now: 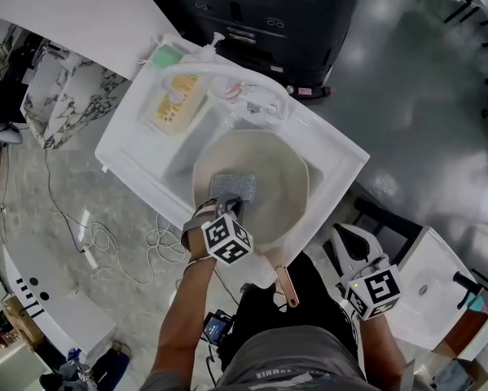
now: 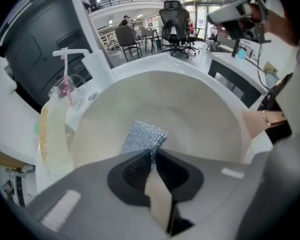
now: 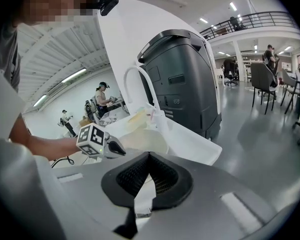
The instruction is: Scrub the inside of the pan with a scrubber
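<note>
A cream pan [image 1: 260,187] lies in the white sink [image 1: 341,149], its copper-coloured handle [image 1: 287,286] pointing back at me. My left gripper [image 1: 227,205] reaches into the pan from the near rim and is shut on a silver mesh scrubber [image 1: 233,186]. The scrubber lies flat against the pan's inner floor. In the left gripper view the scrubber [image 2: 143,136] sticks out past the closed jaws over the pan's pale inside [image 2: 195,119]. My right gripper [image 1: 341,236] hangs to the right of the sink, off the pan, shut and holding nothing [image 3: 148,156].
A white faucet [image 1: 207,73] arches over the sink's far side. A yellow sponge tray [image 1: 177,104] and a green pad [image 1: 167,56] sit there too. A dark machine [image 1: 268,10] stands behind. A second white basin [image 1: 439,287] is at the right. Cables [image 1: 105,243] lie on the floor at left.
</note>
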A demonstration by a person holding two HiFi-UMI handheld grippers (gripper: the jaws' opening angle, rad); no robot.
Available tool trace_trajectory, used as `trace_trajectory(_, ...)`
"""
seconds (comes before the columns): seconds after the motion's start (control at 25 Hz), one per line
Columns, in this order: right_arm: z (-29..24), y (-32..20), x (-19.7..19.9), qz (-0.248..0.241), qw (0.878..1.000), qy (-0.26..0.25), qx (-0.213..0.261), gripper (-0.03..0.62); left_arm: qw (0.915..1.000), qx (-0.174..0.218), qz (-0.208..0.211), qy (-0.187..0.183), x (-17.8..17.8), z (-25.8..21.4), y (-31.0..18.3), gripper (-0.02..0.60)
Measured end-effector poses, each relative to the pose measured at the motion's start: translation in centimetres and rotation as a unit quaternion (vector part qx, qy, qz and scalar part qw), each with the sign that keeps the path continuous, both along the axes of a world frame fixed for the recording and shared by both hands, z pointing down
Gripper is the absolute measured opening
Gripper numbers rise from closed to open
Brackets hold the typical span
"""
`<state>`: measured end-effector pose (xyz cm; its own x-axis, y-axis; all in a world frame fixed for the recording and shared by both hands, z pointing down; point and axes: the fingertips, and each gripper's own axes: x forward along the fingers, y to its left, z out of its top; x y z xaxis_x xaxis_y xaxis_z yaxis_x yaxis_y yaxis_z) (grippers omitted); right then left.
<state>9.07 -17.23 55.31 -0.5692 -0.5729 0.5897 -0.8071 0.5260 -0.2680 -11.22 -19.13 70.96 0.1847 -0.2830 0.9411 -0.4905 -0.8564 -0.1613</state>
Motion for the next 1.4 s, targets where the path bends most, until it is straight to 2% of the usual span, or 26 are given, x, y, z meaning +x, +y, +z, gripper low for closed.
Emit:
trace_trajectory(0.08, 0.1, -0.2, -0.1, -0.002, 1.000, 0.001, -0.001, 0.002, 0.9997, 0.013, -0.019, 0.006, -0.9, -0.6, -2.0, 0.031)
trace_trajectory(0.2, 0.5, -0.2, 0.3, 0.000, 1.000, 0.001, -0.001, 0.002, 0.9993, 0.022, -0.021, 0.020, -0.2, -1.1, -4.3, 0.031)
trace_trajectory(0.48, 1.2, -0.4, 1.6, 0.011, 1.000, 0.006, -0.008, 0.002, 0.9978, 0.016, 0.008, 0.064, 5.8, -0.1, -7.1, 0.031)
trace_trajectory(0.68, 1.4, -0.5, 2.4, 0.021, 1.000, 0.005, -0.008, 0.002, 0.9955, -0.007, 0.038, 0.087, 9.5, 0.3, -5.3, 0.029)
trace_trajectory(0.96, 1.4, -0.2, 2.0, 0.020, 1.000, 0.002, -0.008, 0.002, 0.9910, -0.039, 0.068, 0.108, 12.0, 0.4, -1.0, 0.028)
trace_trajectory(1.08, 1.1, 0.0, 1.5, 0.016, 1.000, -0.001, -0.005, 0.002, 0.9890, -0.056, 0.089, 0.104, 12.2, 0.4, 1.4, 0.028)
trace_trajectory(1.2, 0.8, 0.0, 0.9, 0.010, 1.000, -0.001, -0.004, 0.002, 0.9884, -0.072, 0.103, 0.086, 10.8, 0.5, 3.5, 0.028)
trace_trajectory(1.4, 0.9, 0.1, -0.2, 0.000, 1.000, -0.001, -0.005, 0.002, 0.9909, -0.092, 0.085, 0.049, 6.0, 0.9, 5.0, 0.029)
